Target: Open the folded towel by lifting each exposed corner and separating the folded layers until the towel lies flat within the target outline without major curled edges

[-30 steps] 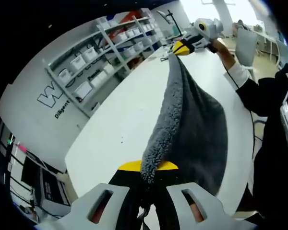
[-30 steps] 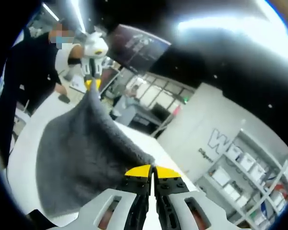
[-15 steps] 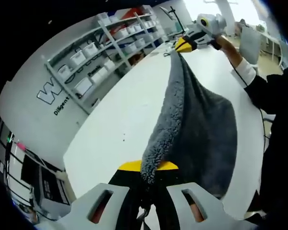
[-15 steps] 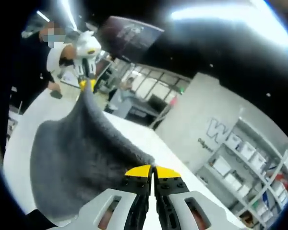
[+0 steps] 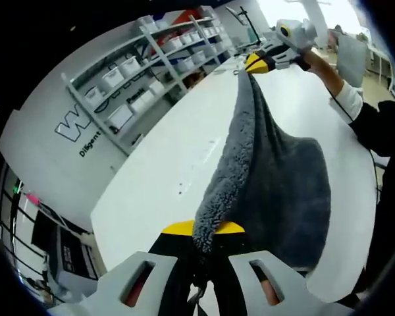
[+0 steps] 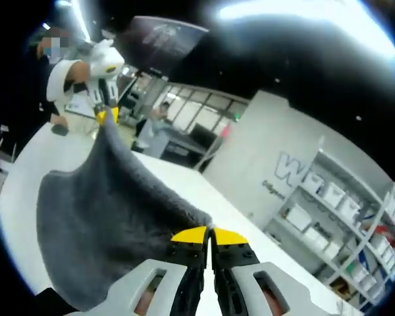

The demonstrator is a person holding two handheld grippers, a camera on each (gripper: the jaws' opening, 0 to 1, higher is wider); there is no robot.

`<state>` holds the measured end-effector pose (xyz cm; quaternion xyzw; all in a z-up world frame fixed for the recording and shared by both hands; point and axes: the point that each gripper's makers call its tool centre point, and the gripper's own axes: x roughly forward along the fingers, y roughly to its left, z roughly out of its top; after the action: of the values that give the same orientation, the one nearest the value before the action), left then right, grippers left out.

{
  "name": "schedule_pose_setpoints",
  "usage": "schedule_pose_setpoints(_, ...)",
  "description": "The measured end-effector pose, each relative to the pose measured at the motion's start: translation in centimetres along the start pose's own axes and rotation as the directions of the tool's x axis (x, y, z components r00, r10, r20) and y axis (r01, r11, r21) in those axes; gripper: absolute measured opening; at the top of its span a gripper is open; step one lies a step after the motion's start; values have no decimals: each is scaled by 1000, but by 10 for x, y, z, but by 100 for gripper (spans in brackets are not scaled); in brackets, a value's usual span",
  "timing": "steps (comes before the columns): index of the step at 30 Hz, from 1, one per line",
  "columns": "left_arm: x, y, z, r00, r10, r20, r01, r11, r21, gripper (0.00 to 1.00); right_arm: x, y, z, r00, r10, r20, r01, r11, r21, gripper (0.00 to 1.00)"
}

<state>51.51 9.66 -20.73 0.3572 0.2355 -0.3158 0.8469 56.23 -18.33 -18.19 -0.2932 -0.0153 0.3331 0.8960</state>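
Note:
A dark grey fleecy towel [image 5: 276, 184] hangs stretched in the air between both grippers, above a long white table [image 5: 178, 164]. My left gripper [image 5: 204, 240] is shut on one corner of it at the bottom of the left gripper view. The right gripper [image 5: 253, 66] shows far off in that view, shut on the opposite corner. In the right gripper view my right gripper [image 6: 209, 238] pinches the towel [image 6: 99, 217] with jaws together, and the left gripper [image 6: 106, 113] holds the far corner. The towel's lower part sags toward the table [image 6: 184, 191].
Shelving with white bins [image 5: 151, 72] lines the wall beside the table, also visible as shelves [image 6: 336, 210] in the right gripper view. A person's sleeve [image 5: 375, 122] reaches in from the right. A seated person [image 6: 155, 125] and desks sit beyond the table's end.
Both views have tilted a little. The towel stays stretched between the grippers, and its hanging part looks slightly wider and lower.

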Motion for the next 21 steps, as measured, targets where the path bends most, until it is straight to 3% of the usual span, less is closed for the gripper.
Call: schedule_pose_setpoints(21,40,31,-7,999,37,27,-36,998,-48,5,25,-4,-24,999,-28,-39,30,998,60,0)
